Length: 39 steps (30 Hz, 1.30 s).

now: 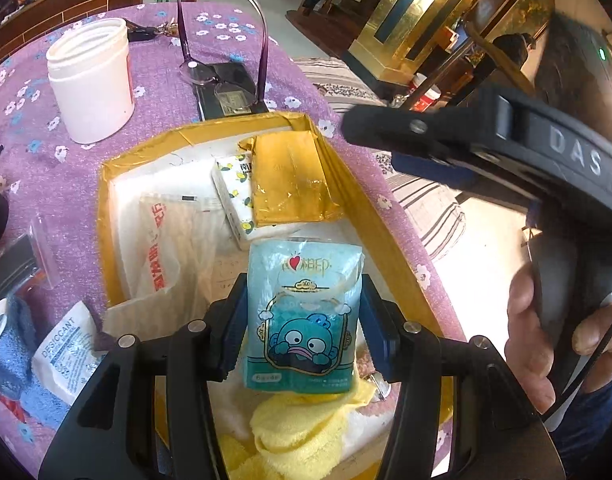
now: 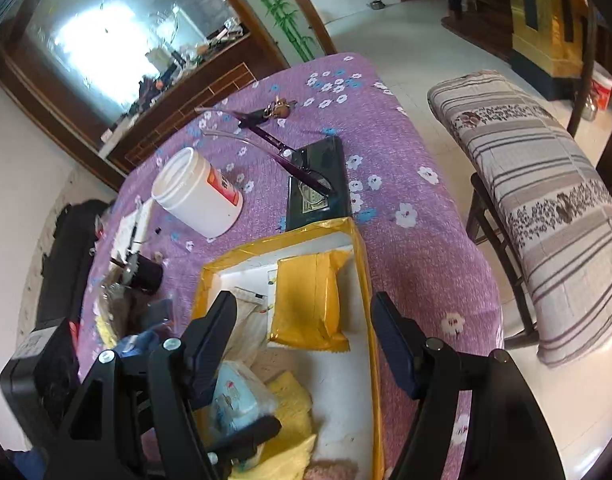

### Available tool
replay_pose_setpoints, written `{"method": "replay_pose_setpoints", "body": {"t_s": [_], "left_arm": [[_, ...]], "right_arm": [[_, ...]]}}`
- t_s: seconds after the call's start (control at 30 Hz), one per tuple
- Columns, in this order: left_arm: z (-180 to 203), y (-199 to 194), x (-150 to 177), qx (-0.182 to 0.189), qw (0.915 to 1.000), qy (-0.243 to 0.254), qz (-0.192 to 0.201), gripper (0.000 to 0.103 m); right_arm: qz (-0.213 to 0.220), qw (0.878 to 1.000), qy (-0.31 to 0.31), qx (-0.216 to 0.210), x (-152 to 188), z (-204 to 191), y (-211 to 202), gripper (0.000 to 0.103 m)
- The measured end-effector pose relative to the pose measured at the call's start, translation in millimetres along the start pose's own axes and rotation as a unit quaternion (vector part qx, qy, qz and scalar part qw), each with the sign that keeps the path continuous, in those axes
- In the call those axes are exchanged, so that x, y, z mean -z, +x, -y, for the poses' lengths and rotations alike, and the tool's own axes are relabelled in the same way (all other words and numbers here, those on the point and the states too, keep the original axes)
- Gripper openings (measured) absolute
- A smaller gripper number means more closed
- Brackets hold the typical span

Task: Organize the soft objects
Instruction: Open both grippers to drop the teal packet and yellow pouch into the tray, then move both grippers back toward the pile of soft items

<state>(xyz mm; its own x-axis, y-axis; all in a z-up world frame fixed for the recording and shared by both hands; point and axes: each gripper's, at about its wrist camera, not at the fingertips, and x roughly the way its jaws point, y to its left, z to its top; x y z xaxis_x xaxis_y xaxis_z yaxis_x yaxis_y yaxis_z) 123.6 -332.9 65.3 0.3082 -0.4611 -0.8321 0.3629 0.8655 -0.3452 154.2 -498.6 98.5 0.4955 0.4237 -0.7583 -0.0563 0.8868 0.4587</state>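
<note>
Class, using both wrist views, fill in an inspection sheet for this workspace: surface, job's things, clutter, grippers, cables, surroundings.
Surface: purple floral tablecloth.
Job's things: yellow-taped box holding gold packet, blue tissue pack, yellow cloth.
Clutter: white jar, glasses, desiccant sachet.
Grippers: left hand-held gripper shut on the blue tissue pack; right hand-held gripper open, empty.
Cables: black cable by the hand.
Surroundings: striped cushioned chair, mirror.
</note>
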Motion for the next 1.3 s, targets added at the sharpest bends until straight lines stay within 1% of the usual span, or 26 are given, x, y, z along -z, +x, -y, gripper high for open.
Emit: {"method": "replay_pose_setpoints", "body": {"t_s": [0.03,0.07,0.27,0.47,0.6,0.77,1.0,1.1,1.2,1.3], "left_arm": [[-0.6,-2.7,0.5,0.000,1.0000,0.000,0.000,0.057],[-0.2,-2.3,0.5,0.002,1.0000,0.000,0.001,0.058],[-7.8,-7.9,-4.9,0.012,0.9999,-0.006,0.002,0.058],[-13.1,-22.2,1.3,0.026,0.9996,-0.006,0.009,0.058],[-17.4,-33.4,6.7,0.030,0.9994,-0.005,0.018,0.058],[-29.7,-54.3,18.5,0.026,0.9990,-0.001,0.036,0.058],[-62.3,-83.7,35.8,0.022,0.9979,-0.024,0.056,0.058],[-81.5,-100.9,48.8,0.016,0.9969,-0.037,0.068,0.058],[-106.5,-120.3,67.6,-0.002,0.9956,-0.050,0.079,0.058],[-136.3,-136.8,91.1,-0.020,0.9933,-0.075,0.086,0.058]], "right_arm": [[0.003,1.000,0.006,-0.005,2.0,0.9,-2.5,0.070],[0.004,1.000,0.013,-0.011,4.2,1.7,-5.2,0.070],[0.012,0.999,0.026,-0.026,15.9,0.9,-17.7,0.070],[0.019,0.998,0.045,-0.040,28.1,-2.0,-26.7,0.070],[0.014,0.997,0.043,-0.056,36.3,-14.1,-27.6,0.070],[0.001,0.997,0.030,-0.067,47.6,-36.4,-20.6,0.070],[-0.021,0.996,0.009,-0.081,59.2,-71.6,-3.3,0.070],[-0.033,0.996,-0.007,-0.084,66.1,-89.0,5.6,0.070],[-0.050,0.995,-0.023,-0.087,74.7,-107.1,16.9,0.070],[-0.068,0.993,-0.041,-0.092,85.6,-126.6,30.4,0.070]]}}
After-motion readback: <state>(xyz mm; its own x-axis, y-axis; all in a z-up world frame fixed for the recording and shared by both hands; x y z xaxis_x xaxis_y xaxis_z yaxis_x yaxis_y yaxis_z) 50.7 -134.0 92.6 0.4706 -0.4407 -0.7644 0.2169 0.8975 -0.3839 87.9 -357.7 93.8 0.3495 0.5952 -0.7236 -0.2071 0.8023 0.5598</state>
